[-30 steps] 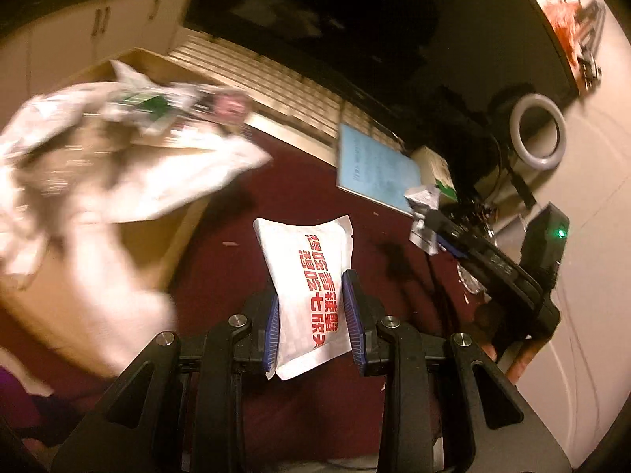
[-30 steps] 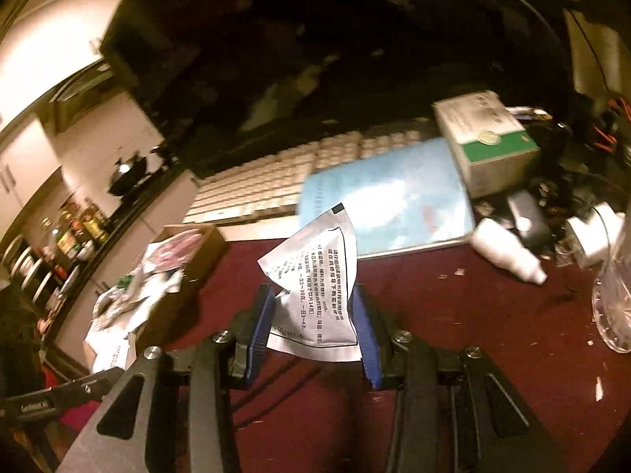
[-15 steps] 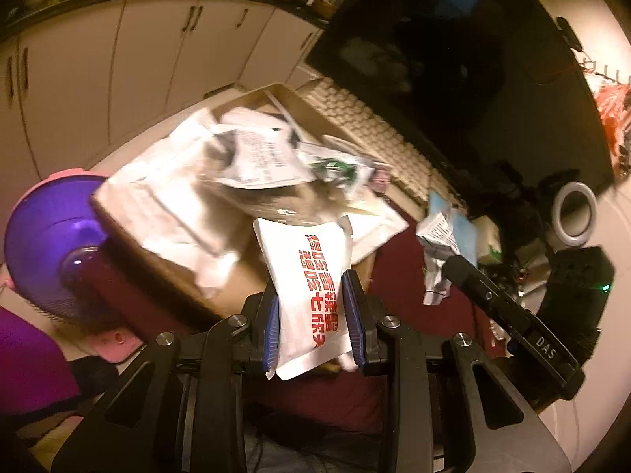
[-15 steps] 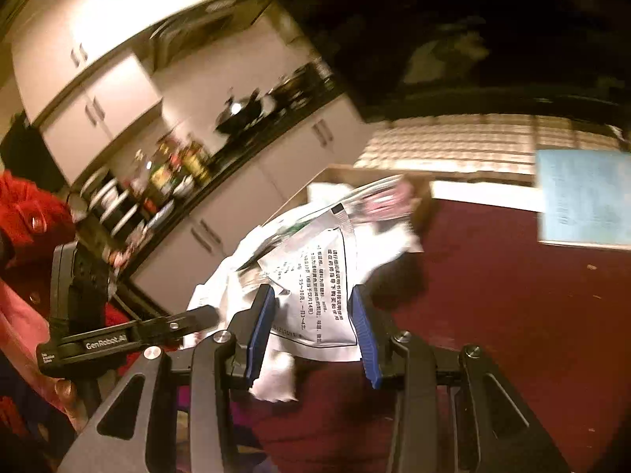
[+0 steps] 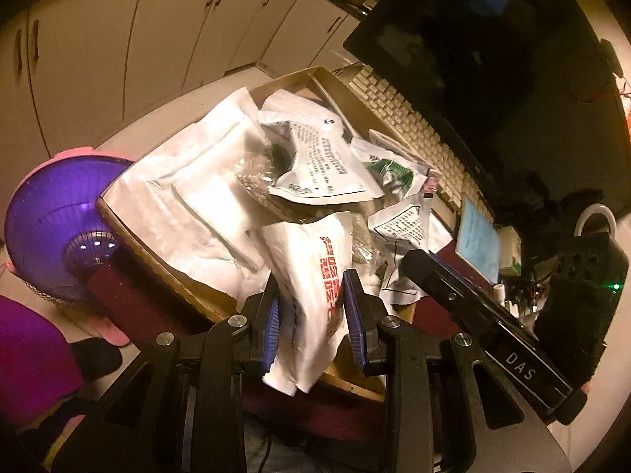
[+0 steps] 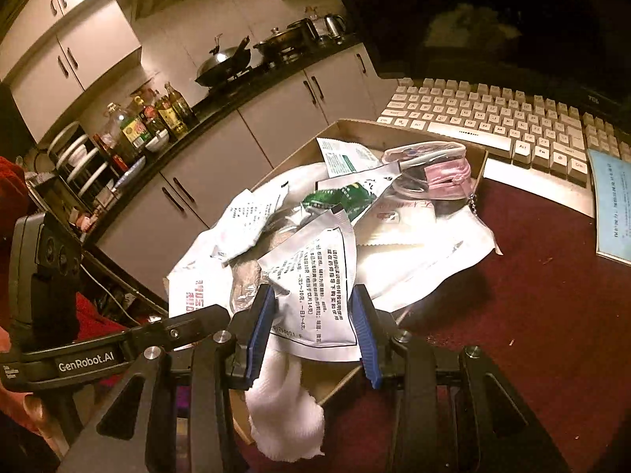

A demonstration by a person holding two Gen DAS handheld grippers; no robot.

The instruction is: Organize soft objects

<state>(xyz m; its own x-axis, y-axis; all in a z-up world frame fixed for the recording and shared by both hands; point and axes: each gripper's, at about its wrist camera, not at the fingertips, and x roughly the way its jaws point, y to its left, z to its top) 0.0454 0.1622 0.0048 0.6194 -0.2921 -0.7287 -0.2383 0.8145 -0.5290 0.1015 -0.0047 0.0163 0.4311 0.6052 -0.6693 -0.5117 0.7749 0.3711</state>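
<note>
Both claws held over the filled cardboard box

A white packet with red lettering (image 5: 315, 295) is being pinched by the left claw (image 5: 314, 315) above the near edge of the cardboard box (image 5: 165, 272). A white packet with black print (image 6: 319, 295) is being pinched by the right claw (image 6: 314, 331) over the same box, which is sitting on the dark red worktop (image 6: 532, 315) beside a keyboard (image 6: 493, 122).

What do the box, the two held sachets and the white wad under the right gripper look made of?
Box: plain brown cardboard, matte, raw-edged walls.
Red-print sachet in the left gripper: likely glossy plastic or foil laminate; it creases and shines.
Black-print sachet in the right gripper: same crinkly laminate look, with a sealed border.
White wad: soft gauze or cotton, fuzzy, matte.
</note>
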